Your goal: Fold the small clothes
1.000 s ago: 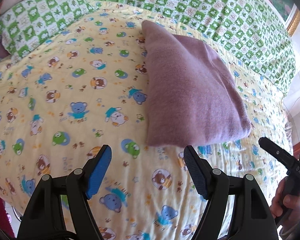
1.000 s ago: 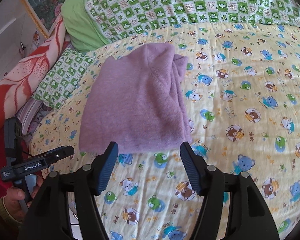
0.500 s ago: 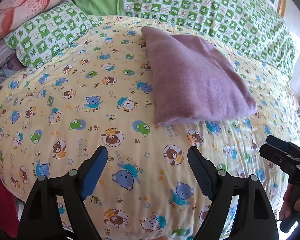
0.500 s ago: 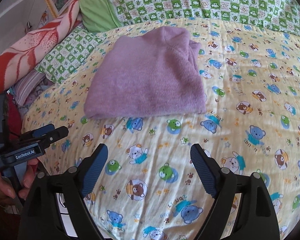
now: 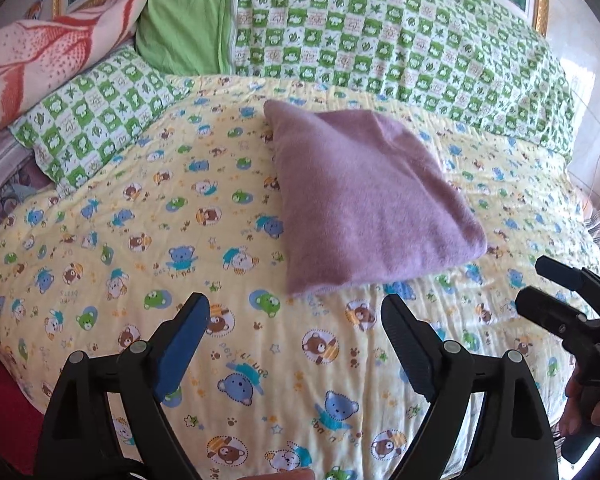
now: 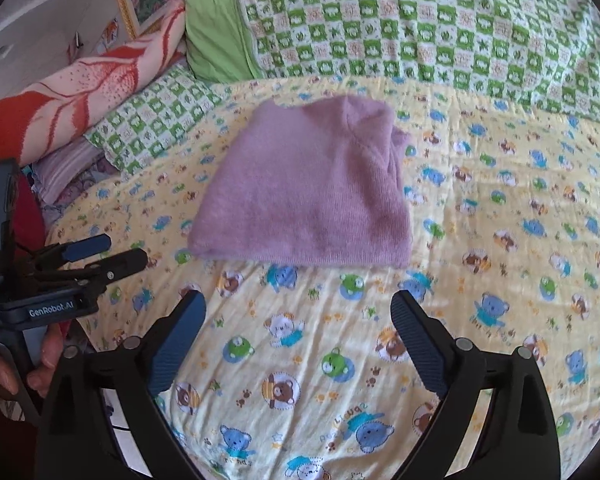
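A purple knit garment (image 5: pixel 364 208) (image 6: pixel 308 192) lies folded into a flat rectangle on the yellow bear-print quilt (image 5: pixel 140 240) (image 6: pixel 500 280). My left gripper (image 5: pixel 294 320) hangs over the quilt just short of the garment's near edge, its jaws opening with nothing between them. My right gripper (image 6: pixel 298 320) is likewise back from the garment's near edge, its jaws opening and empty. The right gripper (image 5: pixel 556 300) shows at the right edge of the left wrist view; the left gripper (image 6: pixel 100 252) shows at the left edge of the right wrist view, held by a hand (image 6: pixel 4 368).
A green checked blanket (image 5: pixel 380 40) lies across the back of the bed. A small green checked pillow (image 5: pixel 88 112), a plain green pillow (image 5: pixel 180 16) and a pink and red blanket (image 5: pixel 40 56) lie at the left. A framed picture (image 6: pixel 140 0) stands behind.
Both grippers have pulled back from the folded garment and spread wider. The garment stays flat on the quilt and looks farther away in both views.
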{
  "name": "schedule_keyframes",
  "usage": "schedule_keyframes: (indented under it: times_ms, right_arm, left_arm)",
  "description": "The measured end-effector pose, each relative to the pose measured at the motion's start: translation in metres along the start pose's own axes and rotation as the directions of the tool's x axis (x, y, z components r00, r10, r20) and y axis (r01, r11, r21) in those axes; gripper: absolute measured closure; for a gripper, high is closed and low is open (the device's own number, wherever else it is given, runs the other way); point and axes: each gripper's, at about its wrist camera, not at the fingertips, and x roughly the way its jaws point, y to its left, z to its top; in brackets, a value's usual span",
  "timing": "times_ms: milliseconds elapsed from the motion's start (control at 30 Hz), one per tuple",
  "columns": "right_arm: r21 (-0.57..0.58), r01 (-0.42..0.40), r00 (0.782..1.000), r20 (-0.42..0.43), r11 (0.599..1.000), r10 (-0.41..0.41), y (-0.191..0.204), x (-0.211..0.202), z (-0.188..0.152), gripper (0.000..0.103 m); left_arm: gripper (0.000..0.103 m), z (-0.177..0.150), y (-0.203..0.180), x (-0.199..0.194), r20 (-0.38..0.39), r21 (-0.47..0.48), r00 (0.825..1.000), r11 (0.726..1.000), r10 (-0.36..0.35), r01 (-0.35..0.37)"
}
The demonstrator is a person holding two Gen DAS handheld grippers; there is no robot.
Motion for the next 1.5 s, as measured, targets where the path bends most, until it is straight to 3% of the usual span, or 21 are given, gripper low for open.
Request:
schedule_keyframes:
  times_ms: [200,733,1500]
  right_arm:
    - [-0.003,0.005,0.998,0.061,1.000,-0.005,-0.005,-0.008,0.016,0.001]
    - [-0.023,0.073,0.997,0.021,0.997,-0.072,-0.012,0.039,-0.003,0.001]
    - [-0.032,0.087,0.996,-0.002,0.996,-0.087,-0.015,0.059,-0.008,0.001]
  left_arm:
    - [0.013,0.002,-0.004,-0.001,0.018,0.004,1.000,1.000,0.007,-0.007]
    - [0.013,-0.017,-0.020,0.023,0.037,0.116,0.998,0.991,0.058,-0.062]
    - [0.013,-0.015,-0.019,0.036,-0.006,0.077,0.998,0.995,0.068,-0.067]
